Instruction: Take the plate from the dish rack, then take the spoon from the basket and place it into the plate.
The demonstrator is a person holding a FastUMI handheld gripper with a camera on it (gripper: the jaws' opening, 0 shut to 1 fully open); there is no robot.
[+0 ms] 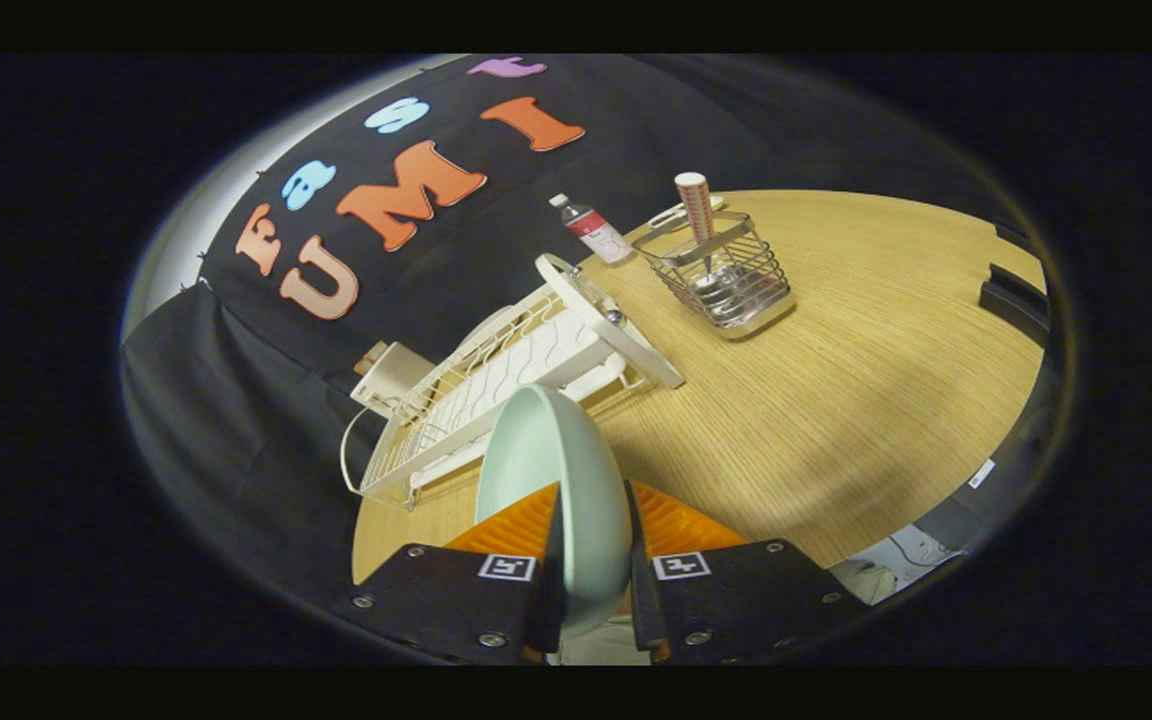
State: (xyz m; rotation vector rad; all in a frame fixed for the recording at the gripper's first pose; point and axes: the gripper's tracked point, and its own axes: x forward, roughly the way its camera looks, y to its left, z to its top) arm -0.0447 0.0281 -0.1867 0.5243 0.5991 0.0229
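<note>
Between the fingers: the plate (561,470), pale green, stands on edge, lifted clear of the dish rack.
Tongs: the tongs (591,520) are clamped on the plate, one finger pressing on each face.
Dish rack: the dish rack (496,385), white wire on a white tray, lies just beyond the plate on the table; its hoop handle sticks out at the end away from the basket.
Basket: the basket (726,275), of bright metal wire, stands on the table past the dish rack's far end, a little apart from it.
Spoon: the spoon (698,215) stands upright in the basket, its patterned handle rising above the rim.
Bottle: a clear bottle (591,230) with a red label stands between the dish rack and the basket, toward the wall.
White box: a small white box (391,375) sits just behind the dish rack, against the black cloth.
Table: the table (866,390) is light wood and bare on the basket's far side from the rack.
</note>
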